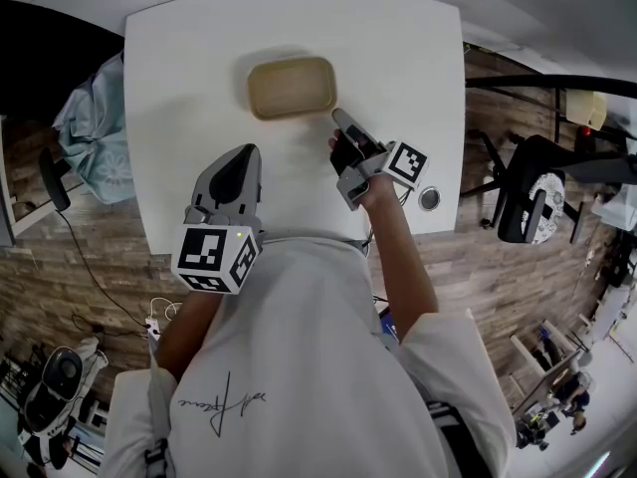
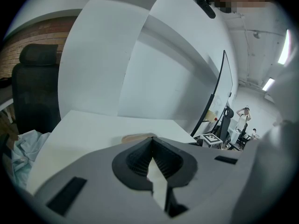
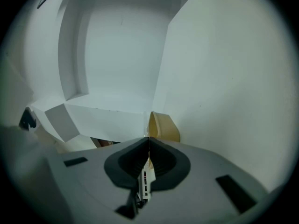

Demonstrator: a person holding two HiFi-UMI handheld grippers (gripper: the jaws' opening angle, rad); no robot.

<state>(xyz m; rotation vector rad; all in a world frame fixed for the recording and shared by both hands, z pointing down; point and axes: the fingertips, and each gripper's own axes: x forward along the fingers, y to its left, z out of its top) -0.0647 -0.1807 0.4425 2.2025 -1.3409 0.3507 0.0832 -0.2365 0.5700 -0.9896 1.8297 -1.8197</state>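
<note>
Upper centre, white square table (image 1: pixel 179 88) | shallow tan rectangular tray (image 1: pixel 292 87) | right gripper (image 1: pixel 341 119) near its lower-right corner, clenched empty | left gripper (image 1: pixel 246 151) lower left, clenched empty

A tray (image 1: pixel 292 87) sits on the counter (image 1: pixel 179 88), toward its far middle. The right gripper (image 1: pixel 341 119) is just beside the tray's near right corner. The left gripper (image 1: pixel 248 153) is nearer and further left, apart from the tray. A small round thing (image 1: pixel 429 198), perhaps a lid, rests near the counter's right edge.

No legible text; only an unreadable scrawl (image 1: pixel 221 404) on the shirt (image 1: pixel 309 337)
</note>
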